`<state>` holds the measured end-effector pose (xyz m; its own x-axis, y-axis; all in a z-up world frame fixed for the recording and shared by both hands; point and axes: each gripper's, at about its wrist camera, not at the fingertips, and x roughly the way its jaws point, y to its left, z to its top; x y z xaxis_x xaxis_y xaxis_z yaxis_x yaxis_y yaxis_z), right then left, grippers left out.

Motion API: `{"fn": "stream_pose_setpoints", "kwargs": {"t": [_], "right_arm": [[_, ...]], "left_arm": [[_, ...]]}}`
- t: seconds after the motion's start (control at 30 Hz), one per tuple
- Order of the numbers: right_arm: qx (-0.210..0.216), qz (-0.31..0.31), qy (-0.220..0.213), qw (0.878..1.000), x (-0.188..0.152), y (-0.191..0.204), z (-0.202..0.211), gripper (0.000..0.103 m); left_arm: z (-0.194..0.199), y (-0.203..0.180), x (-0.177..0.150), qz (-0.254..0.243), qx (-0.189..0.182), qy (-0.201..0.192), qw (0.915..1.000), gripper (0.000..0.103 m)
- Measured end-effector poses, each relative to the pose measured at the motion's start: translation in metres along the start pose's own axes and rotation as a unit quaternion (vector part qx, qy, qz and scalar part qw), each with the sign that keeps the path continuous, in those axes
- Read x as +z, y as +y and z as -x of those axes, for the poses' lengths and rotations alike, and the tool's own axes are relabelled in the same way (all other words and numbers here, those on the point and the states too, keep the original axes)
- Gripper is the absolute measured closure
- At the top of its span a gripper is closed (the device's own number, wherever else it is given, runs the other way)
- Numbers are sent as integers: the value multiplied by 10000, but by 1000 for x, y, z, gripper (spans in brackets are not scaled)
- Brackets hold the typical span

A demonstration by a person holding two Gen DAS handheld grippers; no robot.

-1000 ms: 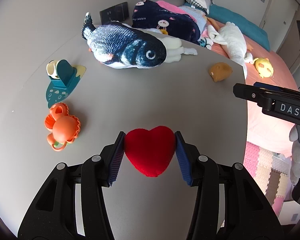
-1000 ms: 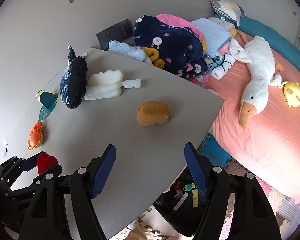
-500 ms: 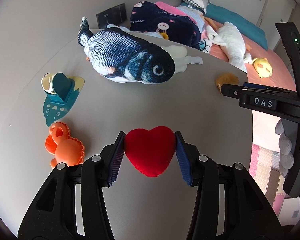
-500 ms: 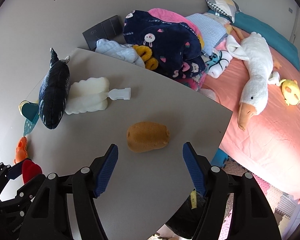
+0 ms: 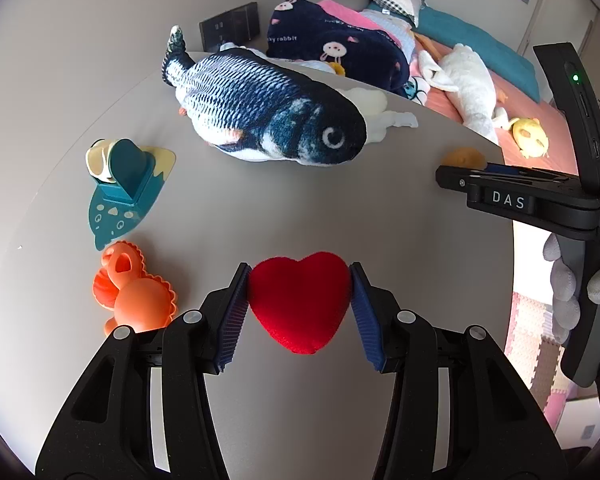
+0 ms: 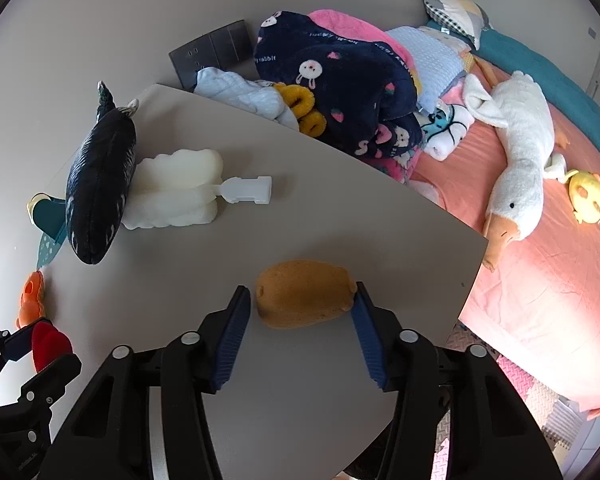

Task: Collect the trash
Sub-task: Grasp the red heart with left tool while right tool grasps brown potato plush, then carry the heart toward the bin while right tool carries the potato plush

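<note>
The left gripper (image 5: 299, 303) is clamped on a red plush heart (image 5: 299, 300), both pads pressing its sides above the grey table (image 5: 380, 220). The right gripper (image 6: 303, 320) stands apart around a brown potato-shaped toy (image 6: 304, 294) lying on the table; its 2 pads seem just beside it, perhaps touching on the right. At 11 o'clock lies a plush fish (image 6: 100, 188).

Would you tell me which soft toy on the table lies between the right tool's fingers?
The brown potato-shaped plush; the fish plush lies far off.
</note>
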<state>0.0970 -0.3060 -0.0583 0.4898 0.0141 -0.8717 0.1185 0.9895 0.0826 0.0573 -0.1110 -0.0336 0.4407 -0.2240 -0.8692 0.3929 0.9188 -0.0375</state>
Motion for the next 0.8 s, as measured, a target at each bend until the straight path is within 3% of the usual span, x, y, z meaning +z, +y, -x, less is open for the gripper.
{"fn": "stream_pose_setpoints", "kwargs": {"t": [0.3,0.8], "right_arm": [[38,20,-67,10000,-2,3,8,56],[220,147,-266,9993,-27,5,61,56]], "left_arm": [[6,0,-1,47,62,-55,10000,54],[29,-22,-10,-84,44,-264,9996,54]]}}
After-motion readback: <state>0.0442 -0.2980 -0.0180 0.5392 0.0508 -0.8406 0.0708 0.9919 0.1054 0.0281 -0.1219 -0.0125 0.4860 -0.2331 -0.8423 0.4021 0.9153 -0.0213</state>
